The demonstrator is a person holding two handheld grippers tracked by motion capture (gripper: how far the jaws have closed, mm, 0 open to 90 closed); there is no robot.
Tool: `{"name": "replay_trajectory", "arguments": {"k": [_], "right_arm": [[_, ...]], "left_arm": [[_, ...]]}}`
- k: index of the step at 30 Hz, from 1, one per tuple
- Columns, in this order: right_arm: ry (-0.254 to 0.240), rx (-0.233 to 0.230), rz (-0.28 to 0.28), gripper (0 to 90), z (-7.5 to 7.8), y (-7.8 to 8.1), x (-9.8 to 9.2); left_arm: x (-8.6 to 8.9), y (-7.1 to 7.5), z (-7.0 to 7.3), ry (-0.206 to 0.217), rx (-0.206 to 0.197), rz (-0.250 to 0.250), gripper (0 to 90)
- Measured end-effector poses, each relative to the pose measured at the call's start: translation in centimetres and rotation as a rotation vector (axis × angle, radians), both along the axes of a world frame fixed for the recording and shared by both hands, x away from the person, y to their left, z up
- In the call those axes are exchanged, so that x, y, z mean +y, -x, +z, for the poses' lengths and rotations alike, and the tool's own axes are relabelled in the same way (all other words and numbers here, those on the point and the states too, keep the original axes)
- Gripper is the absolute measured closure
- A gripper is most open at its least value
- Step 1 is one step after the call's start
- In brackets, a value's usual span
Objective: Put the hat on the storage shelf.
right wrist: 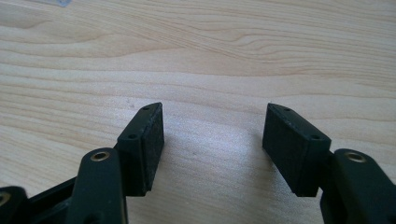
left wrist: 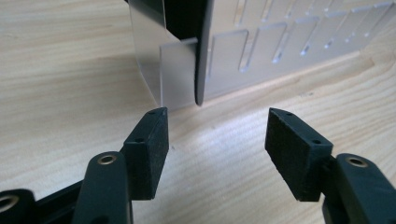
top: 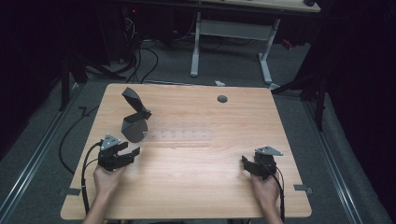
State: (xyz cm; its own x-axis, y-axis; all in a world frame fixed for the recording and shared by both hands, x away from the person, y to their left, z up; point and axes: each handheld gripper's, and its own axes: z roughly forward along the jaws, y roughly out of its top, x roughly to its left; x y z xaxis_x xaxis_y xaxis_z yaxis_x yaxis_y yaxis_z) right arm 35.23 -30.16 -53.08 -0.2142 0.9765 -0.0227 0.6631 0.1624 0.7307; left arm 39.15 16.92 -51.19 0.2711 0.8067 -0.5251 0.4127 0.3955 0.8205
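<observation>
Carrying little: a pale wood-grain counter (top: 196, 186) with rounded corners and a dark round grommet (top: 222, 99) near the far edge. Standing on the left half, a dark grey folded stand (top: 134, 122), hinged flap tilting up. Lying flat just beside it, stretching toward the middle, a clear slotted acrylic plate (top: 180, 135).

Dim room, grey carpet (top: 224, 70), white-legged desk (top: 233, 28)

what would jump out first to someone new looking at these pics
The dark grey folded box with its raised flap stands at the left of the light wooden table, beside a clear plastic slotted strip lying flat. Just in front of the box, the left gripper hangs open; the right gripper is open near the right edge.
</observation>
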Motion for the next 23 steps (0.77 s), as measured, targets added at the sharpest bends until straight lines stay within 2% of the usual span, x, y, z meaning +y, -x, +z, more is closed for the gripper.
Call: {"name": "replay_trajectory", "arguments": {"k": [4,6,13,16,18,19,23], "right_arm": [[0.0,0.0,0.0,38.9,0.0,0.0,0.0],[0.0,0.0,0.0,38.9,0.0,0.0,0.0],[-0.001,0.001,-0.001,38.9,0.0,0.0,0.0],[0.0,0.0,0.0,38.8,0.0,0.0,0.0],[0.0,0.0,0.0,38.8,0.0,0.0,0.0],[0.0,0.0,0.0,38.8,0.0,0.0,0.0],[0.0,0.0,0.0,38.8,0.0,0.0,0.0]], "left_arm": [[-0.2,0.5,-0.7,-0.003,0.02,-0.008,39.7],[-0.3,0.8,-1.2,-0.02,0.027,-0.01,39.7],[-1.1,1.1,-3.5,-0.152,0.044,0.0,38.7],[-1.4,1.3,-3.6,-0.192,0.019,0.008,37.6],[-1.4,1.3,-3.6,-0.183,0.026,0.008,37.7],[-1.3,1.3,-3.5,-0.162,0.043,0.009,37.6],[-1.3,1.3,-3.5,-0.163,0.045,0.009,34.5]]}}
